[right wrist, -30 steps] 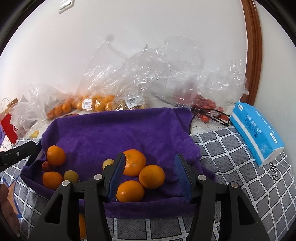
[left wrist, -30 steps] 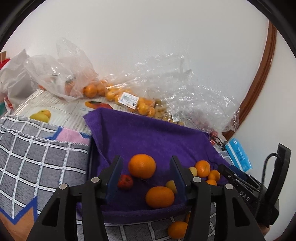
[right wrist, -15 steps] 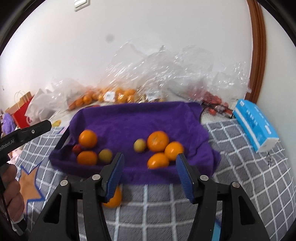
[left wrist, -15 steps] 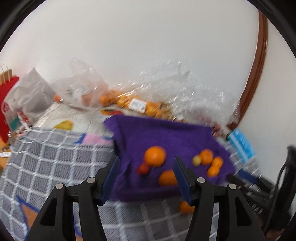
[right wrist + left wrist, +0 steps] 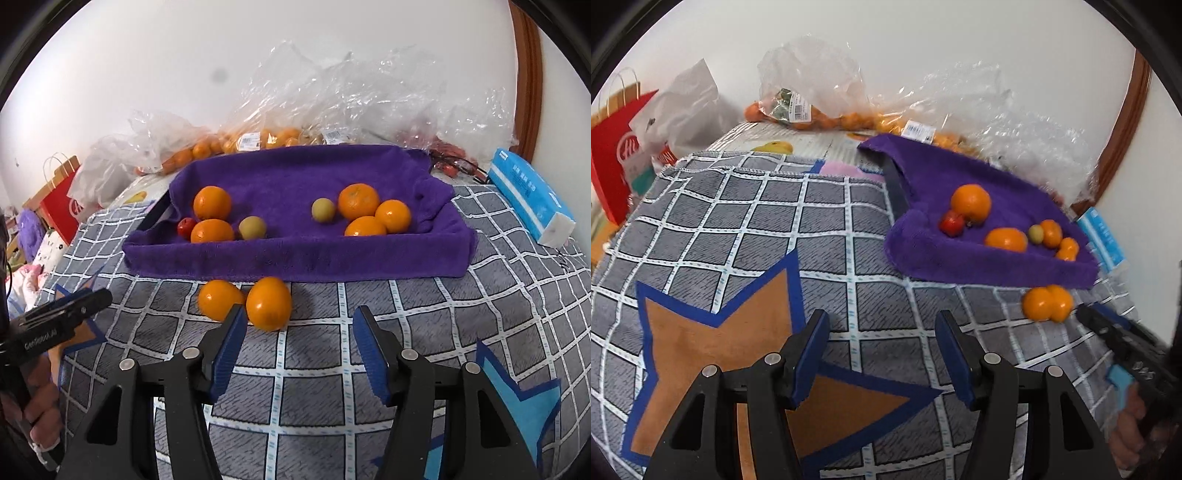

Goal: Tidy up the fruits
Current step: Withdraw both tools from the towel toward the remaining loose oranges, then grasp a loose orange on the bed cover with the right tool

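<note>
A grey checked cloth (image 5: 424, 317) with star shapes covered the surface, clear plastic bags (image 5: 369, 96) heaped along the far white wall. Your left hand-held gripper (image 5: 881, 350) had its jaws just opening, spread over bare cloth with nothing between them. Your right hand-held gripper (image 5: 299, 345) had likewise been opening and stood spread, empty, just near of two oranges (image 5: 267, 302) on the cloth. Beyond them, the purple towel-lined tray (image 5: 295, 262) held more oranges and what looked like small yellowish fruits.

Both grippers (image 5: 882, 350) (image 5: 299, 347) tilted down, fingers parted, empty
</note>
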`<state>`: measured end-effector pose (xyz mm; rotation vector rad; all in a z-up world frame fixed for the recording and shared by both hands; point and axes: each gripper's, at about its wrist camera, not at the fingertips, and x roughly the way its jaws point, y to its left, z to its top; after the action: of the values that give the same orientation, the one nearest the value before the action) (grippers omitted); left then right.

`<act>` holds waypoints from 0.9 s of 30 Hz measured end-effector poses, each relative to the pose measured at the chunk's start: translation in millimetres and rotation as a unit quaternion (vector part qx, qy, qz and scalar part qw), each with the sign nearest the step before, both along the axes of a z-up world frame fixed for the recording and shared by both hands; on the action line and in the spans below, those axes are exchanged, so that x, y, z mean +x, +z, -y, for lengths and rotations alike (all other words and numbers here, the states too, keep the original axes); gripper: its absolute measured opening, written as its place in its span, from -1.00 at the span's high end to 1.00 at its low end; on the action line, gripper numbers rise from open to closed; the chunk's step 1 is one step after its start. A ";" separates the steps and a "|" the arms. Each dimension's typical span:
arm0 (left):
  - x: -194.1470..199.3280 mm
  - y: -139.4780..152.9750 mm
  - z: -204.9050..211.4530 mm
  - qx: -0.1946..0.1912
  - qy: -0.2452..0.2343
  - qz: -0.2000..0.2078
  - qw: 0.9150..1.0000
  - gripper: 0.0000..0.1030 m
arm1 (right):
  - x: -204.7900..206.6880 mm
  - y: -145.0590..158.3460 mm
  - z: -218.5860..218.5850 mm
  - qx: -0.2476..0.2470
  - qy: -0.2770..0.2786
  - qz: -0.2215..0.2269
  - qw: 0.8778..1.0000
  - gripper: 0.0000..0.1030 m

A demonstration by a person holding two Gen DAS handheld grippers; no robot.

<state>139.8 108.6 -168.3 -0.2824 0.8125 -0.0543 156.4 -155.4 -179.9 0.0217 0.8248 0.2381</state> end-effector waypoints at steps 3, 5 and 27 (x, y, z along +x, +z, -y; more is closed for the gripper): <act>-0.8 -0.5 1.2 -0.002 0.000 -0.002 1.000 -0.11 | 4.9 -3.3 -5.0 -0.005 0.009 -0.003 1.000 -0.04; 1.3 -1.4 3.8 0.002 -0.004 -0.007 1.000 -0.11 | 8.7 -5.6 -7.0 0.001 0.015 -0.009 1.000 -0.01; 4.7 -2.5 1.7 -0.008 0.000 -0.013 1.000 -0.11 | 20.9 -20.3 -3.9 -0.028 0.018 -0.038 0.999 0.28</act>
<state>144.5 106.8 -170.8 -0.2986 0.8391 -0.0576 177.4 -151.5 -200.2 -0.0358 0.9072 0.2486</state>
